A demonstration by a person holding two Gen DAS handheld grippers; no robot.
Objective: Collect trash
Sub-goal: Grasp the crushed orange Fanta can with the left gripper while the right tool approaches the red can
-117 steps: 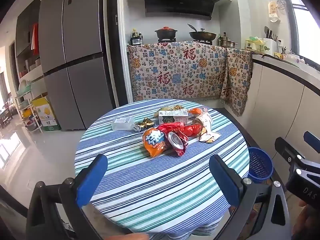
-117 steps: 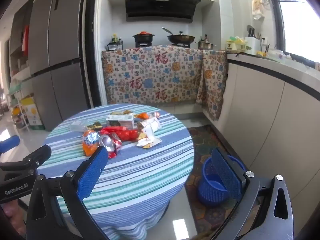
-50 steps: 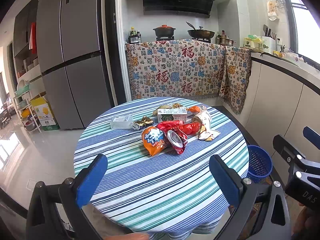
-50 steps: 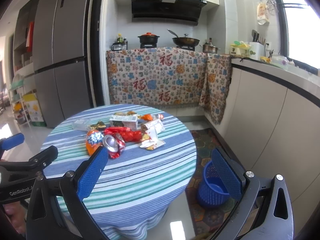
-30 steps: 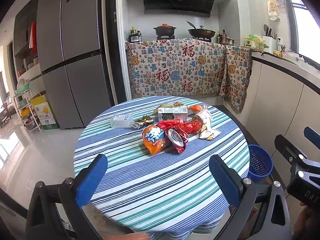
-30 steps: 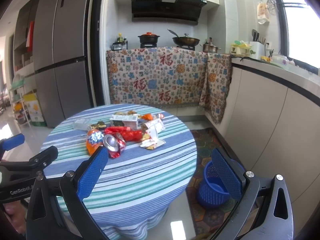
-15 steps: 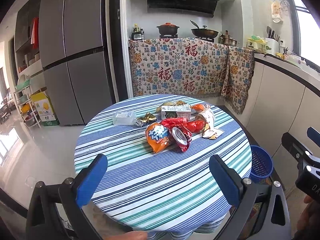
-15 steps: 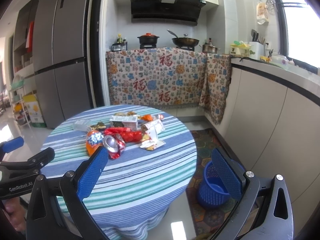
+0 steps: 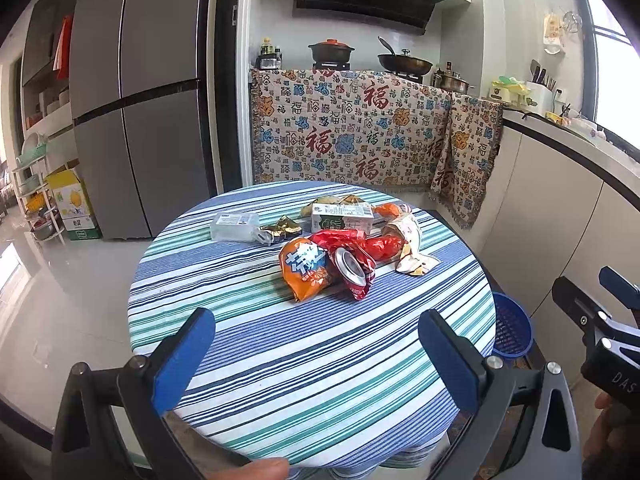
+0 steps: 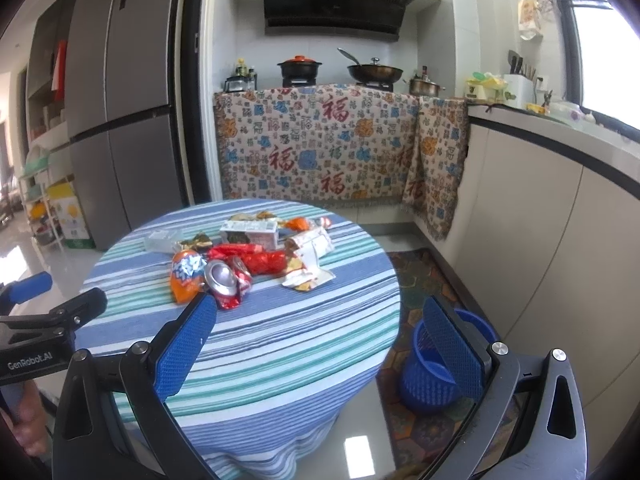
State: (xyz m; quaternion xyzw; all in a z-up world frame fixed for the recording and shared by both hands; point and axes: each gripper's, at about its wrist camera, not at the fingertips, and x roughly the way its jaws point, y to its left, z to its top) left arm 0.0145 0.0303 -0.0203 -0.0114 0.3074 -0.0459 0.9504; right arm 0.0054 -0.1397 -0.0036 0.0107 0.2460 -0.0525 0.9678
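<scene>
Trash lies heaped near the middle of a round table (image 9: 280,380) draped in a blue, green and white striped cloth: a crumpled orange snack bag (image 9: 304,270) touches a crushed silver-topped red drink can (image 9: 354,270), with a red foil wrapper (image 9: 376,246) just behind them, a white and green carton (image 9: 342,218) farther back, a torn white paper wrapper (image 9: 410,248) to the right, and a clear plastic box (image 9: 234,226) beside a small gold foil wrapper (image 9: 280,232) to the left. The left gripper (image 9: 316,354), its blue-padded fingers spread wide and holding nothing, hovers above the near edge of the table, well apart from the pile. The right gripper (image 10: 320,344) is likewise released and empty, held off the table's right side; between its fingers the striped cloth and the floor show. A blue plastic mesh wastebasket (image 10: 430,372) stands on the floor just beside the table, below the beige counter cabinets (image 10: 540,248). A grey refrigerator (image 9: 132,100) and a patterned cloth (image 9: 352,136) hung over the stove counter fill the background.
</scene>
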